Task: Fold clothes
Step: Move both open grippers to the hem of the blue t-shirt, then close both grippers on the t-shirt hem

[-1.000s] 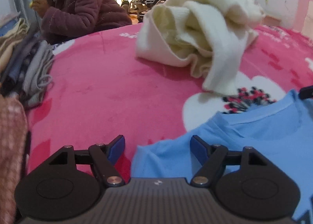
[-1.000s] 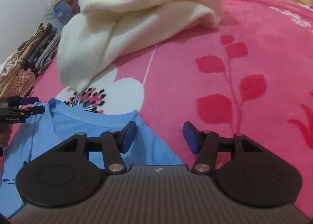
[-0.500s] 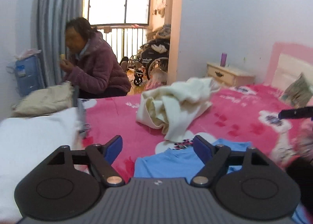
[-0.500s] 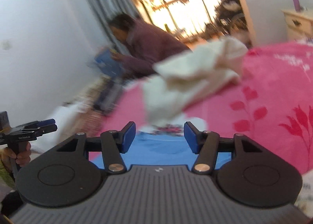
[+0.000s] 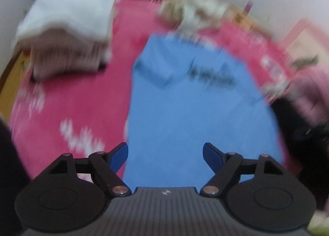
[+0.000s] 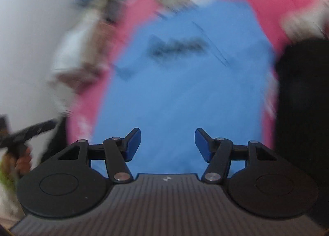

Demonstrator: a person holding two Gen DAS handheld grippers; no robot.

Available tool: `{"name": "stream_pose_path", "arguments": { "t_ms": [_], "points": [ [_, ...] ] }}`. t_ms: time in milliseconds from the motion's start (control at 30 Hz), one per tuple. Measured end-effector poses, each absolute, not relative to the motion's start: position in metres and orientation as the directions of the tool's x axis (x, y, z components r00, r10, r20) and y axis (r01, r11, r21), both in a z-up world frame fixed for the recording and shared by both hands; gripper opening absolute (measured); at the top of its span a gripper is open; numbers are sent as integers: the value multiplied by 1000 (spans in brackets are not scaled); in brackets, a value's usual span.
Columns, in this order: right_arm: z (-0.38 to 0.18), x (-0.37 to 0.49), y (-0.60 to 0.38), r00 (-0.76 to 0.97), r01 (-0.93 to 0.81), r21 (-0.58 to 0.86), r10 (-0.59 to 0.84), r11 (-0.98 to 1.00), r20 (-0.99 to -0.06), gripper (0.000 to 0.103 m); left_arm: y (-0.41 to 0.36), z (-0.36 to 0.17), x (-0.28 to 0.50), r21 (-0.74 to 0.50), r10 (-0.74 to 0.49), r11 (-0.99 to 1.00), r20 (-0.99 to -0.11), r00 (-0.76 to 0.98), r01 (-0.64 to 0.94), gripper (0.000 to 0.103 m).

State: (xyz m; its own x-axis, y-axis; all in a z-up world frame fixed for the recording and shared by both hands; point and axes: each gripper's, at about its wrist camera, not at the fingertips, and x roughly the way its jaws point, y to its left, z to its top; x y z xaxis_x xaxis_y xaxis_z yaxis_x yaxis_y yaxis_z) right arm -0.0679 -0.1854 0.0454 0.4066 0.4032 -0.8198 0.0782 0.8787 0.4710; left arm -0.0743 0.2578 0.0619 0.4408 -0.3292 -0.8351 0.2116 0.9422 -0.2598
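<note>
left wrist view, left claw (image 5: pixel 165 156) wide and empty above blue shirt (image 5: pixel 191 112), pink blanket (image 5: pixel 67 100) bare alongside

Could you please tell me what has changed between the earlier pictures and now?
Both tongs, left and right, pulled back and tipped down over the blue shirt, which now shows nearly whole. Nothing was gripped or released. The shirt stays flat on the pink blanket.

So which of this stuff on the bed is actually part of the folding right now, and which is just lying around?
Part of the job:
- blue T-shirt, spread on the pink blanket
- left tongs and right tongs, both open and empty above it

Just lying about:
- stack of folded clothes, left of the shirt
- crumpled cream garment, beyond it
</note>
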Motion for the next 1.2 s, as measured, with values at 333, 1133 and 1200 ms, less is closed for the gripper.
{"name": "stream_pose_path", "arguments": {
  "t_ms": [333,1133,1200],
  "points": [
    [-34,-52,-191,33,208,141,137,968,-990,58,264,-11,-84,-188,-257,952,-920,296,242,76],
    [-78,-88,-156,-352,-7,179,165,984,-921,14,270,-37,-98,-174,-256,918,-947,196,356,58],
    [-73,-89,-154,-329,-22,187,170,982,-929,8,267,-37,-98,-155,-240,921,-948,207,357,51]
  ]
}}
